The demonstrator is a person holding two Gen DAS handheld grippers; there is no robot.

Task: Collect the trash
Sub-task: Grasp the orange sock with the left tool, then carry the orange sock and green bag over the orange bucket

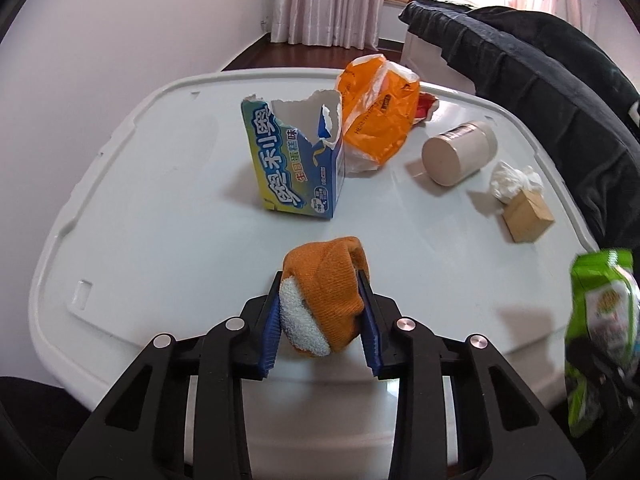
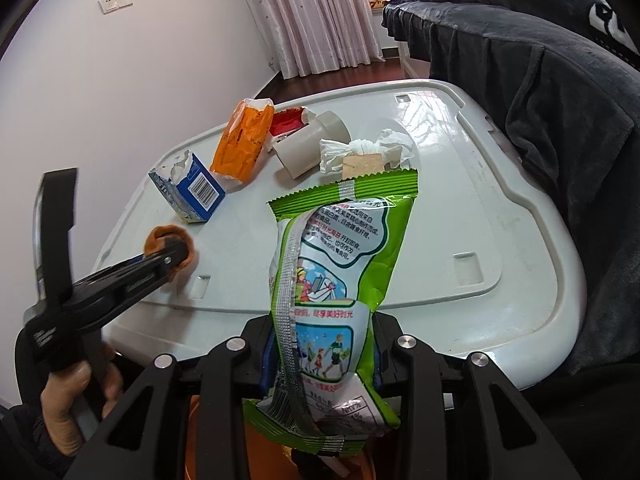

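Observation:
On the white plastic lid (image 1: 160, 248) my left gripper (image 1: 322, 316) is shut on an orange peel (image 1: 326, 292), white pith showing on its left side. From the right wrist view the left gripper (image 2: 170, 254) reaches in from the left, clamped on the same orange peel (image 2: 154, 238). My right gripper (image 2: 320, 360) is shut on a green snack wrapper (image 2: 336, 264), held upright above the lid's near edge. That green wrapper (image 1: 604, 320) also shows at the right border of the left wrist view. A torn blue carton (image 1: 296, 164) and an orange plastic bag (image 1: 376, 116) lie further back.
A beige cylinder can (image 1: 456, 154) lies on its side beside a small brown box (image 1: 528, 216) with crumpled white tissue (image 1: 516, 178). A red wrapper (image 2: 288, 120) sits behind the bag. Dark fabric (image 1: 560, 100) borders the lid's right side. A hand (image 2: 72, 408) grips the left tool.

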